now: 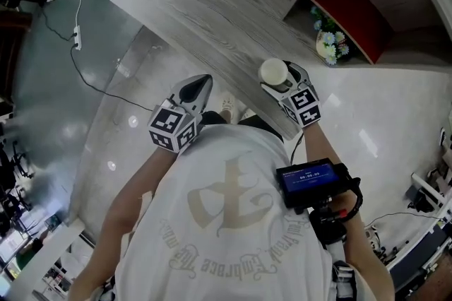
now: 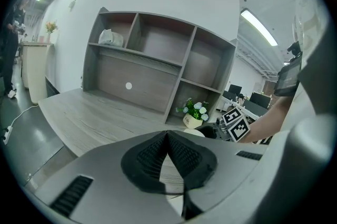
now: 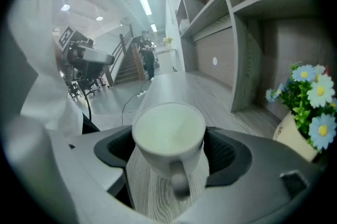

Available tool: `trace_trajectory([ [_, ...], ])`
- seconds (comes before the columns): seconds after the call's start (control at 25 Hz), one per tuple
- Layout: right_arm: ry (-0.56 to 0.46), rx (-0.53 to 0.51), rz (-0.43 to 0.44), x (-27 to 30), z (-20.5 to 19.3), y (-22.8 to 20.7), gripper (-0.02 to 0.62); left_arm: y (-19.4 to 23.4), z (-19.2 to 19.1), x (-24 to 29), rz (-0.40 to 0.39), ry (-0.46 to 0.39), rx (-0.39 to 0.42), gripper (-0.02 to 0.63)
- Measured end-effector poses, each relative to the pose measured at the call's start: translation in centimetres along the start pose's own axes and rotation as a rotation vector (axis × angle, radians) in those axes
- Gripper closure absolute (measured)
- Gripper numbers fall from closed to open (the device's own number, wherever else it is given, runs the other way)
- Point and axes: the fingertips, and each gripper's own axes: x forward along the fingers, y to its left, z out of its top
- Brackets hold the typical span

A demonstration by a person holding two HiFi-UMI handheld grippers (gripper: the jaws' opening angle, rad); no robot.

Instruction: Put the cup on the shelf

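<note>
Right gripper view: a white cup (image 3: pixel 168 136) sits between the two dark pads of the right gripper (image 3: pixel 168 150). The pads press on its sides, and its handle points back toward the camera. The cup is upright and looks empty. Grey wood-grain table (image 3: pixel 174 86) shows under it, but I cannot tell whether its base touches the wood. From the head view the cup (image 1: pixel 274 72) is over the near edge of the table (image 1: pixel 205 17), clamped by the right gripper (image 1: pixel 284 83).

Ahead and to the right of that gripper stands a pale pot of white and blue flowers (image 3: pixel 305 112). It sits in a bottom compartment of the grey shelf (image 3: pixel 253 33). A small dark mark on the pot is too blurred to read.

The left gripper (image 2: pixel 167 136) has its jaws together at the tips, with nothing between them. It is held off to the left of the cup, near the table edge. Far ahead of it, a white thing (image 2: pixel 109 36) lies in the top-left compartment of the shelf.

A small screen (image 1: pixel 307 178) on the person's right forearm shows pale digits too small to read. The curved lettering on the person's shirt (image 1: pixel 226 222) is also too blurred to read.
</note>
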Motion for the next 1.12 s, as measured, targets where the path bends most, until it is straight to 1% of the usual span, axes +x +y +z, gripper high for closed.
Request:
trace_trajectory([
  [0.2,-0.022,0.022,-0.032,-1.3,0.2,-0.2,0.186,-0.6,0.7,0.5,-0.032,0.0,0.016,0.604],
  [0.64,-0.09,0.057,-0.104,-5.0,1.9,-0.3,0.186,-2.7,2.1,2.4,-0.125,0.006,0.058,0.604],
  [0.92,-0.147,0.094,-0.149,-7.2,3.2,-0.2,0.186,-4.0,2.8,3.6,-0.18,0.0,0.074,0.604],
  [1.12,-0.171,0.099,-0.18,-9.1,4.0,0.1,0.186,-4.8,3.2,4.3,-0.215,-0.01,0.077,0.604],
])
